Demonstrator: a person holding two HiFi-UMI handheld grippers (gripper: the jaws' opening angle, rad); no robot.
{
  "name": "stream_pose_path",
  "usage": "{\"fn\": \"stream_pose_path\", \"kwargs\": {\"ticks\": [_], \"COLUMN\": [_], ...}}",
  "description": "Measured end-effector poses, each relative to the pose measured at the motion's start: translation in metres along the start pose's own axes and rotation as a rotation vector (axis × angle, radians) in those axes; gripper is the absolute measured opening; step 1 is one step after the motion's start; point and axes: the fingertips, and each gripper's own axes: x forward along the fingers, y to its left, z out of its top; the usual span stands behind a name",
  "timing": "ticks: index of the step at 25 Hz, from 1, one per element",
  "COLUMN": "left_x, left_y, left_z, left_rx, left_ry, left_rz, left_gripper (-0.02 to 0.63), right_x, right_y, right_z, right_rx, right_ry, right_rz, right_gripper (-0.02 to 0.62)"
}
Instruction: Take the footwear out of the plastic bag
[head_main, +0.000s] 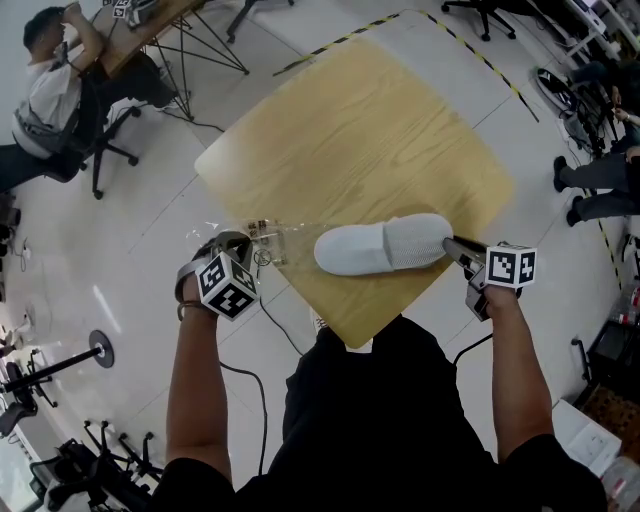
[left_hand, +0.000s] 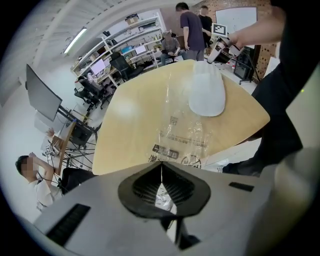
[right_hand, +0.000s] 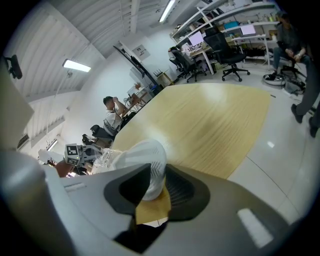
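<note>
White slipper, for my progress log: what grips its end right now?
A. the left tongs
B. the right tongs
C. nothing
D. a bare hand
B: the right tongs are closed on the white slipper at its end, while the left tongs pinch the clear plastic bag.

Illegibly small print on the plastic bag (left_hand: 182, 139)

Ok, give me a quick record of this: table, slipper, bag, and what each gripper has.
surface: wooden table
footwear: white slipper, lying on the table
bag: clear plastic bag, left of the slipper, at the table edge
left gripper: shut on plastic bag
right gripper: shut on slipper's end
</note>
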Motion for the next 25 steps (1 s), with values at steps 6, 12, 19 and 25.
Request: {"fn": "stream_pose_path", "kwargs": {"ticks": [6, 12, 19, 25], "left_x": [-0.007, -0.014, -0.023, -0.018], "left_y": [0.022, 0.035, 0.046, 0.048], "left_z": [-0.01, -0.008, 0.03, 0.101], "left_rx": [-0.027, -0.059, -0.117, -0.068], "left_ry": [0.018, 0.007, -0.096, -0.193], "left_rz": [0.057, 0.108, 0.156, 0.135], "left_gripper": [0.009, 0.009, 0.009, 0.009], "right_x": [-0.002, -0.002, 0.0, 0.01], "right_y": [-0.002, -0.003, 0.001, 0.014], "right_z": [-0.001, -0.003, -0.009, -0.016], "right_rx": [0.007, 0.016, 0.037, 0.075], "right_ry": [-0.002, -0.004, -0.006, -0.021], "right_rz": [-0.007, -0.008, 0.007, 0.021], "right_gripper": [0.095, 0.095, 0.095, 0.092]}}
